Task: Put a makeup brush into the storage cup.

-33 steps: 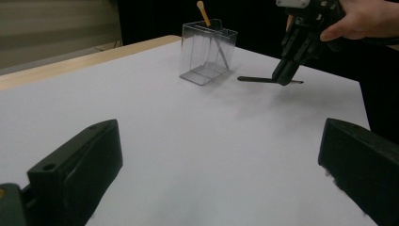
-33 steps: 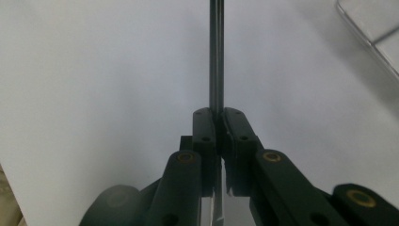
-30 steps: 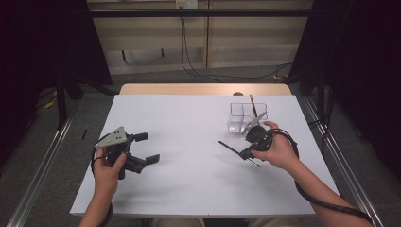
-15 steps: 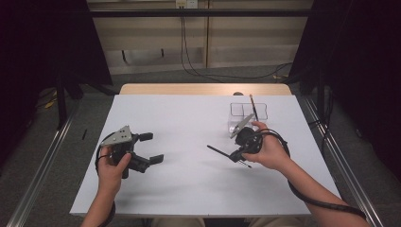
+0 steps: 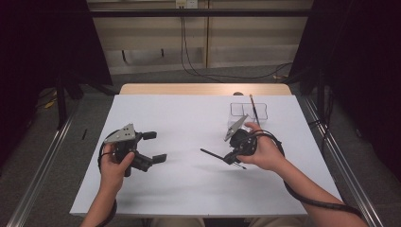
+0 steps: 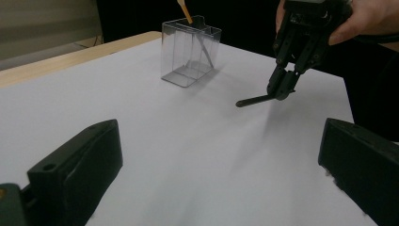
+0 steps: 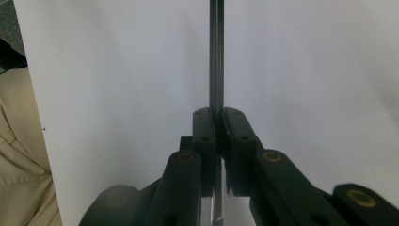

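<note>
So far, we hold a dark stick (image 5: 211, 154) pinched in the right gripper (image 5: 236, 156), off the desk (image 5: 189, 189), the clear box (image 5: 248, 111) at one o'clock awaiting it, the left gripper (image 5: 153, 146) wide open and empty.

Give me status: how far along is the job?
Done: one stick already stands in the clear container. In hand: the right hand-held gripper is shut on a thin dark rod, held above the white table, apart from the container. Left hand-held gripper open, holding nothing. Left: probably placing that rod in the container.
</note>
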The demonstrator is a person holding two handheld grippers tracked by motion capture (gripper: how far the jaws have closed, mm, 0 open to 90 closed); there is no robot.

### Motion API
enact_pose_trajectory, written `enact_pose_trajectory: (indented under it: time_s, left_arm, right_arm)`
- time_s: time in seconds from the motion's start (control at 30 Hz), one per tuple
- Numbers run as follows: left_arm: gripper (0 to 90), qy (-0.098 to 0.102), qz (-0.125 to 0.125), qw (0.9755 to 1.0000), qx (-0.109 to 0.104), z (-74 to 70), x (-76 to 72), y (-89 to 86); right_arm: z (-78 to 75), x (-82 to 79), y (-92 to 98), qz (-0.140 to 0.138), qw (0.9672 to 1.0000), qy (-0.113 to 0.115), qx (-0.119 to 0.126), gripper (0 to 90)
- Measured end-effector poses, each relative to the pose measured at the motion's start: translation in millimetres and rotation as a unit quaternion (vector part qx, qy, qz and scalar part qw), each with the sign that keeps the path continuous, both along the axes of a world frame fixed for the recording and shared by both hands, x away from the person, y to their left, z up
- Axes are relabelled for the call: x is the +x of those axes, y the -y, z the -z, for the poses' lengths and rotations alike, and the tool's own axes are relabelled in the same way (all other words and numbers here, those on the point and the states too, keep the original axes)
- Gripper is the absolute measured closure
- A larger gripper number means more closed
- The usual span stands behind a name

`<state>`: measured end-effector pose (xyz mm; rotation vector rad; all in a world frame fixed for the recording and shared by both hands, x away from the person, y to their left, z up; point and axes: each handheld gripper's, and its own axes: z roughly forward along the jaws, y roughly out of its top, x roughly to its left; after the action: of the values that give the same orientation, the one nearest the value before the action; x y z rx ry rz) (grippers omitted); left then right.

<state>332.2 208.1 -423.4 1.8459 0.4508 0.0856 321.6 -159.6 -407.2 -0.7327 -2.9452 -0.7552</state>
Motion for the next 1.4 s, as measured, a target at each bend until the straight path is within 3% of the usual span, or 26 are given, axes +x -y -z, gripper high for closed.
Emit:
enact_pose_trajectory:
  time_s: [0.3, 0.63, 0.83, 0.97, 1.2, 1.27, 1.3, 1.4]
  left_arm:
    - [0.2, -0.01, 0.03, 0.9995, 0.008, -4.7, 3.8, 14.7]
    - [0.2, -0.023, 0.069, 0.9967, 0.034, -10.0, 6.4, 42.2]
    - [0.1, -0.026, 0.097, 0.992, 0.077, -13.1, 6.0, 61.0]
    - [0.1, -0.033, 0.1, 0.9895, 0.098, -14.9, 6.8, 69.6]
    - [0.0, -0.054, 0.108, 0.9816, 0.148, -14.7, 6.8, 86.0]
    - [0.0, -0.055, 0.102, 0.9817, 0.151, -13.5, 7.0, 89.3]
    - [0.0, -0.054, 0.105, 0.9799, 0.16, -13.5, 7.6, 90.7]
    - [0.4, -0.046, 0.109, 0.9785, 0.168, -14.3, 7.6, 93.9]
  right_arm:
    - [0.9, -1.9, -6.8, -0.013, 0.9999, 0.0, 0.0, 84.5]
    - [3.0, -2.6, -17.8, -0.033, 0.9995, -0.002, -0.003, 84.5]
    - [5.4, -3.8, -19.4, -0.037, 0.9993, -0.004, -0.004, 84.5]
    - [3.7, -5.2, -19.9, -0.042, 0.9991, -0.001, -0.005, 84.5]
    - [3.4, -6.4, -21.9, -0.049, 0.9988, -0.005, -0.003, 84.4]
    - [2.8, -6.7, -22.9, -0.052, 0.9987, -0.003, -0.005, 84.5]
    - [2.7, -6.9, -23.2, -0.052, 0.9986, -0.002, -0.005, 84.5]
    - [1.8, -7.7, -24.0, -0.055, 0.9985, -0.002, -0.006, 84.5]
